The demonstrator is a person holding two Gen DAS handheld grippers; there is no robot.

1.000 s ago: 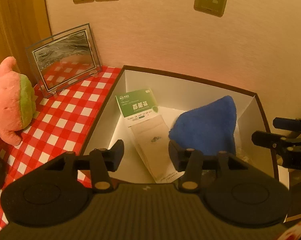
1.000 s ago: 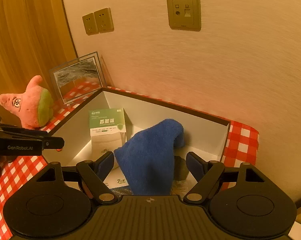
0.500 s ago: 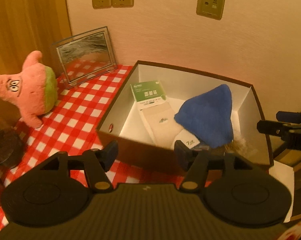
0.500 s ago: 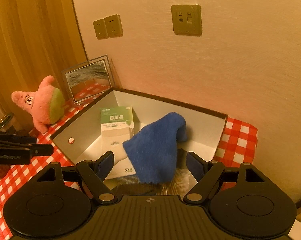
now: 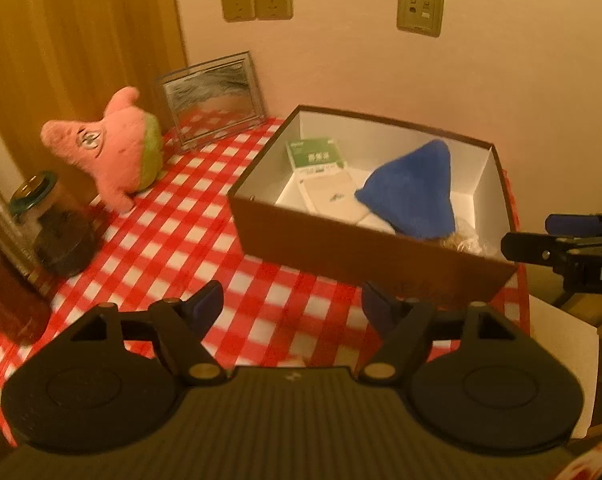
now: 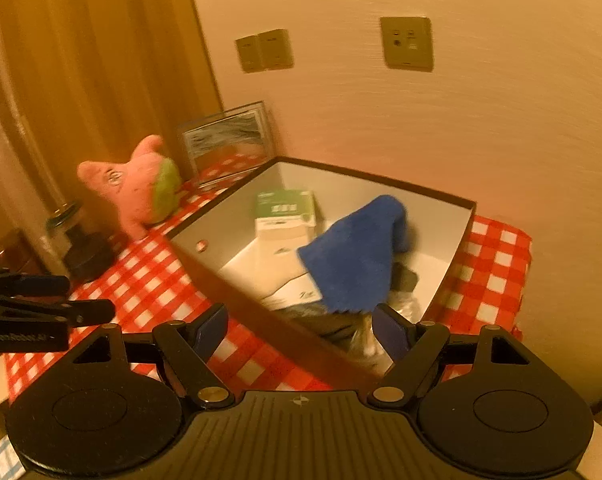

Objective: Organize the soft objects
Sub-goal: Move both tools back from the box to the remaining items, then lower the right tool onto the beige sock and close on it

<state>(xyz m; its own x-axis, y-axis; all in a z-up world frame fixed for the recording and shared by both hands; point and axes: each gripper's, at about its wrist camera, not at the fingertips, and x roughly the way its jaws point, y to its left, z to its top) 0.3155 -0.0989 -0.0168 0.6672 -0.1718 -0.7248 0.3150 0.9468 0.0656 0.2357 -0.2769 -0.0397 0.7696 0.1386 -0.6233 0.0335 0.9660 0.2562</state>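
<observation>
Both of your tools have pulled back from the brown box (image 5: pixel 365 250): a second ago they hung over its white inside, now the left tool (image 5: pixel 292 307) and right tool (image 6: pixel 299 325) sit before its near wall, over the red checked table (image 5: pixel 173 240). Both are spread wide and carry nothing. The blue towel (image 5: pixel 415 192) lies in the box, draped partly over a white packet with a green label (image 5: pixel 315 153); the near wall cuts off a crinkled clear bag (image 5: pixel 467 240) beneath, hard to make out. The pink starfish plush (image 5: pixel 109 150) stands outside the box, left of it, beside a leaning picture frame (image 5: pixel 213 98). A dark-lidded jar (image 5: pixel 49 226) is newly in view.
</observation>
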